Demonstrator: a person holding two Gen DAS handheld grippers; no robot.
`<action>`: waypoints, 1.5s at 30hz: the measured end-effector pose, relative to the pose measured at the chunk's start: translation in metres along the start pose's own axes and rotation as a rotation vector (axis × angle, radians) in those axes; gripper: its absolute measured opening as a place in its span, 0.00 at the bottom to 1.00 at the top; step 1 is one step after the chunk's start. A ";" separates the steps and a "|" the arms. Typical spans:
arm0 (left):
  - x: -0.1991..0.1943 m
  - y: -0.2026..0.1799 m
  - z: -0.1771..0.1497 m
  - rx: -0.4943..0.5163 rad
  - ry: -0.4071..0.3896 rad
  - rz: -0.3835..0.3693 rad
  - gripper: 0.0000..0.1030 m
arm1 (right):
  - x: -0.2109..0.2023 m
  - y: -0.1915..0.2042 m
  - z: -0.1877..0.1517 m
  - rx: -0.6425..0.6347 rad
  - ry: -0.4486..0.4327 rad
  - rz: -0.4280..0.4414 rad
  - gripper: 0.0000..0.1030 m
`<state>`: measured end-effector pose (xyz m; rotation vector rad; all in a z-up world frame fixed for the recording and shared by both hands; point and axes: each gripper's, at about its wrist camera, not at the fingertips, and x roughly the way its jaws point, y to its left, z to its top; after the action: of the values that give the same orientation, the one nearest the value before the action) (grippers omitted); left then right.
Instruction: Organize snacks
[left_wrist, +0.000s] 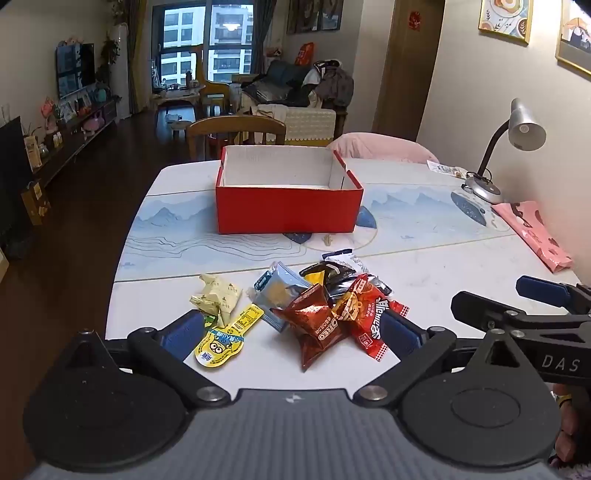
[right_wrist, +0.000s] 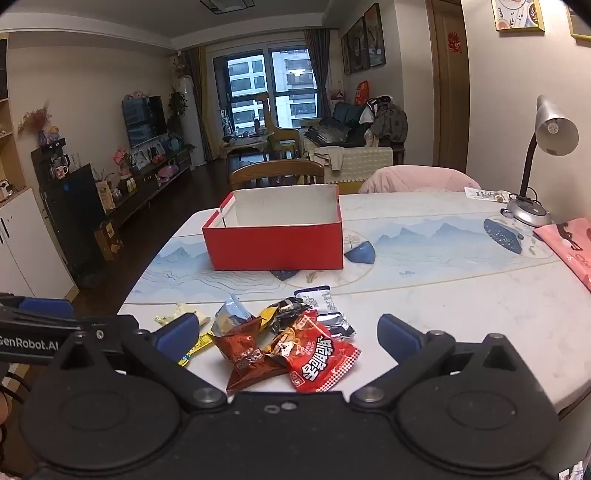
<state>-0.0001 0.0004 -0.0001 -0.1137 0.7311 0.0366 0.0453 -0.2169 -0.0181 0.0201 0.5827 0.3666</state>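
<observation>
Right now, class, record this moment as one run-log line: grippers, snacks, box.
left gripper: open, empty | right gripper: open, empty | pile of foil snack packets: on white table | red cardboard box: empty, behind pile

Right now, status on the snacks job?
Left gripper and right gripper open, nothing held. Snack pile loose on table. Red box beyond, path clear.

left gripper (left_wrist: 291, 332): jaws spread wide, nothing clasped, tilted downward.
right gripper (right_wrist: 288, 332): jaws spread wide, nothing clasped, tilted downward less steeply.
placing: the two sit side by side, the right one's blue-tipped fingers (left_wrist: 539, 290) showing at the left view's right edge.
hand (left_wrist: 569, 432): fingers curled beneath the right gripper's handle.
</observation>
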 end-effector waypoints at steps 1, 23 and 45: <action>0.000 -0.001 0.000 0.020 0.001 0.018 0.99 | 0.001 0.000 0.001 0.003 0.033 -0.006 1.00; -0.013 0.012 0.003 -0.016 -0.023 -0.007 0.99 | 0.001 0.011 0.005 -0.024 0.012 -0.013 1.00; -0.022 0.011 0.005 -0.006 -0.036 -0.004 0.99 | -0.001 0.014 0.007 -0.025 0.003 -0.017 1.00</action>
<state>-0.0141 0.0118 0.0169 -0.1203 0.6952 0.0371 0.0440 -0.2039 -0.0101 -0.0093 0.5813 0.3571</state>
